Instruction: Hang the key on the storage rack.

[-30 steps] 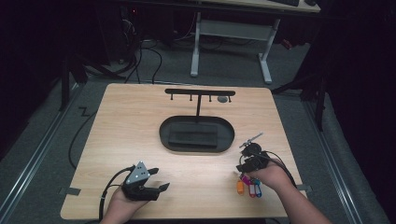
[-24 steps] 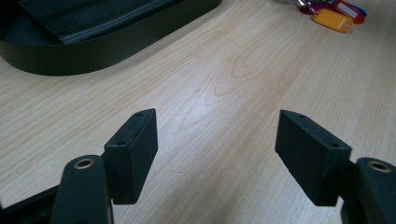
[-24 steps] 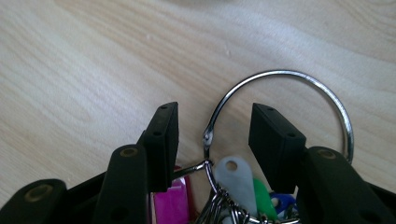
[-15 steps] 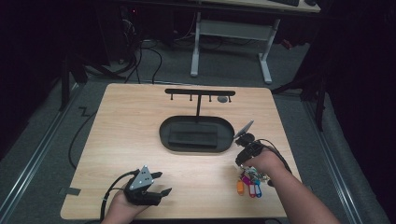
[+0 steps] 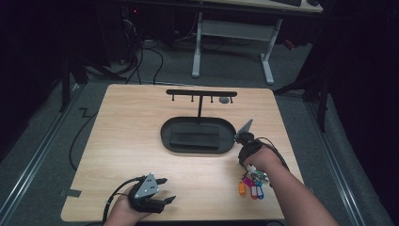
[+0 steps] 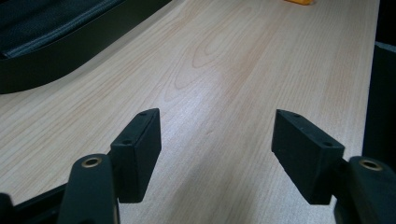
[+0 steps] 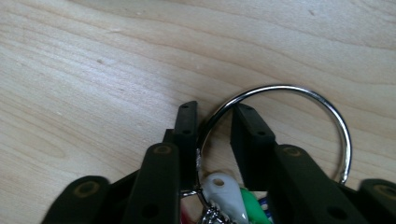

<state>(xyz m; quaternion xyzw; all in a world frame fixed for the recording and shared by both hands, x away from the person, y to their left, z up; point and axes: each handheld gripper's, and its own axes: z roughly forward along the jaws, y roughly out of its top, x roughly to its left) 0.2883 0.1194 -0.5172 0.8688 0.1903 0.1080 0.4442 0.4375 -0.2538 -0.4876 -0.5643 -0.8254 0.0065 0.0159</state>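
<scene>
A metal key ring (image 7: 299,93) carries several coloured tags (image 5: 251,187), among them a white one (image 7: 220,187) and a green one (image 7: 251,205). My right gripper (image 7: 215,119) is shut on the ring's wire just above the wooden table (image 5: 136,141). In the high view its grey plate (image 5: 245,126) tilts toward the right end of the black oval tray (image 5: 165,136), and the tags show below the wrist. My left gripper (image 6: 217,149) is open over bare wood near the front edge (image 5: 160,195), with nothing between its fingers.
A black T-shaped stand with small hooks (image 5: 201,92) rises behind the tray; a dark pad (image 5: 195,134) lies in the tray. The tray's rim (image 6: 70,56) is ahead of the left gripper. Cables and desk legs stand on the floor beyond the table.
My right hand has moved away from the front edge toward the tray's right end, tilting its grey plate up. The left gripper has shifted slightly toward the front edge.
</scene>
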